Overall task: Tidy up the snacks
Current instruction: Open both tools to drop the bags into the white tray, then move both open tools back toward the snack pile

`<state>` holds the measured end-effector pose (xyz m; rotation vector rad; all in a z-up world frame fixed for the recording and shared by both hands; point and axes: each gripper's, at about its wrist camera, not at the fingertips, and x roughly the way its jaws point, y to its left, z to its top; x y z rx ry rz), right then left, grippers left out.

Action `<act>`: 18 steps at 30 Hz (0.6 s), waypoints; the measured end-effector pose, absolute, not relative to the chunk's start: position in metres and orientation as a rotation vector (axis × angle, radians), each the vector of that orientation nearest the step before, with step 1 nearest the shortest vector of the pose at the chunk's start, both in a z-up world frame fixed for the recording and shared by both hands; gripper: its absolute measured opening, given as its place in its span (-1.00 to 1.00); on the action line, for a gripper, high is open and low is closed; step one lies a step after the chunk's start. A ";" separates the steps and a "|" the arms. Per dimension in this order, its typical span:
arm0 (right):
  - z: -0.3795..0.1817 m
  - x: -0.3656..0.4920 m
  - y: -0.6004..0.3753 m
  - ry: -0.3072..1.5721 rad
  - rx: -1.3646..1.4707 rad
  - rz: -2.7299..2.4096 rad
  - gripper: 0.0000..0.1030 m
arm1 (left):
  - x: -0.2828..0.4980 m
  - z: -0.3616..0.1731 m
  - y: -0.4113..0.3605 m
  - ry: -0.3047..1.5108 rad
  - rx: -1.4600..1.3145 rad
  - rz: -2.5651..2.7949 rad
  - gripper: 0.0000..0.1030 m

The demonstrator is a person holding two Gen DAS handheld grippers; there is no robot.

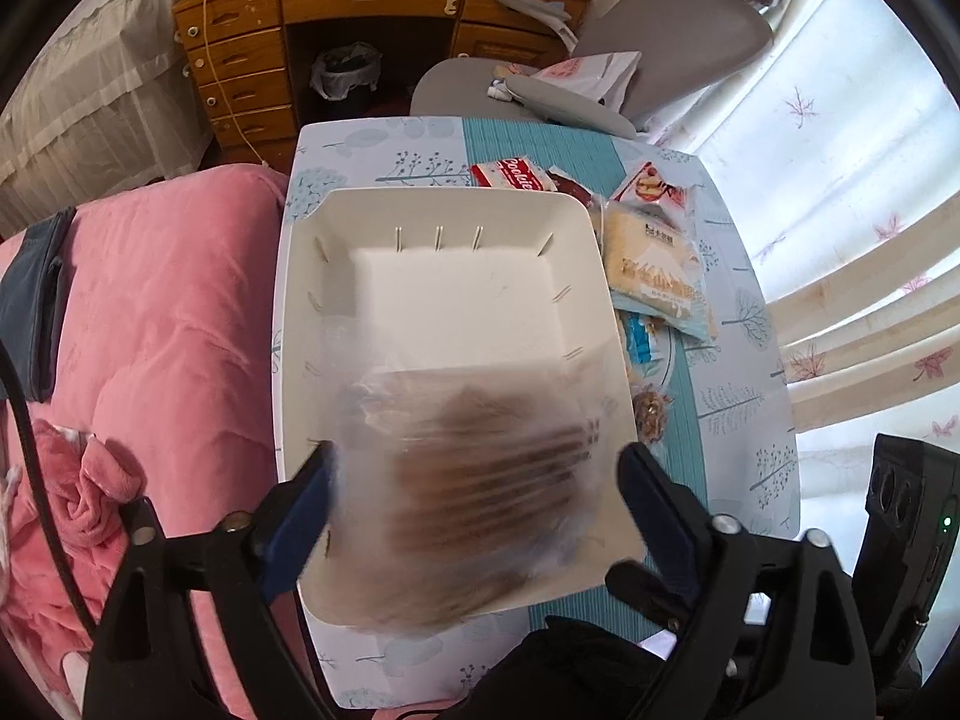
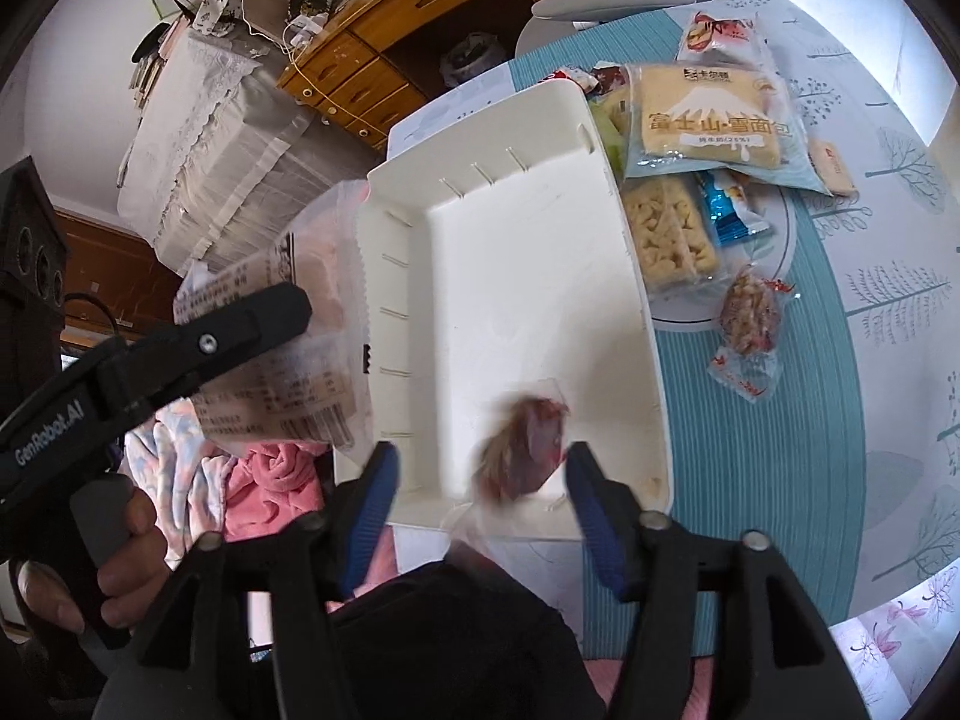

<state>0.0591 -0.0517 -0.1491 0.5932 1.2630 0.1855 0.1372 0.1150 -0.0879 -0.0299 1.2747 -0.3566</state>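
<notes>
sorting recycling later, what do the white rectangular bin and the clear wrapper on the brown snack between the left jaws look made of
White rectangular bin: probably moulded plastic, matte, with rounded corners and thin slots in the walls. Clear wrapper: thin glossy plastic film, see-through and crinkled, though motion blur hides detail.

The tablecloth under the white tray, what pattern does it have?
Pale tablecloth printed with blue-grey trees, with a teal striped band; clearest in the right wrist view.
</notes>
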 end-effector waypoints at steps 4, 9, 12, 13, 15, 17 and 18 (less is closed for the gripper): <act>-0.149 0.056 -0.052 1.270 0.587 0.190 0.55 | 0.133 -0.083 0.116 1.258 -0.060 -0.364 0.95; -0.146 0.048 -0.056 1.267 0.573 0.183 0.55 | 0.123 -0.081 0.114 1.240 -0.063 -0.363 0.95; -0.144 0.044 -0.060 1.258 0.572 0.173 0.55 | 0.115 -0.081 0.112 1.229 -0.071 -0.369 0.95; -0.144 0.042 -0.061 1.256 0.571 0.168 0.55 | 0.112 -0.080 0.112 1.224 -0.068 -0.366 0.95; -0.142 0.039 -0.064 1.249 0.568 0.158 0.55 | 0.106 -0.078 0.109 1.212 -0.054 -0.362 0.95; -0.141 0.036 -0.067 1.236 0.566 0.152 0.55 | 0.100 -0.076 0.106 1.197 -0.040 -0.365 0.95; -0.140 0.034 -0.069 1.231 0.562 0.148 0.55 | 0.097 -0.074 0.105 1.192 -0.035 -0.364 0.95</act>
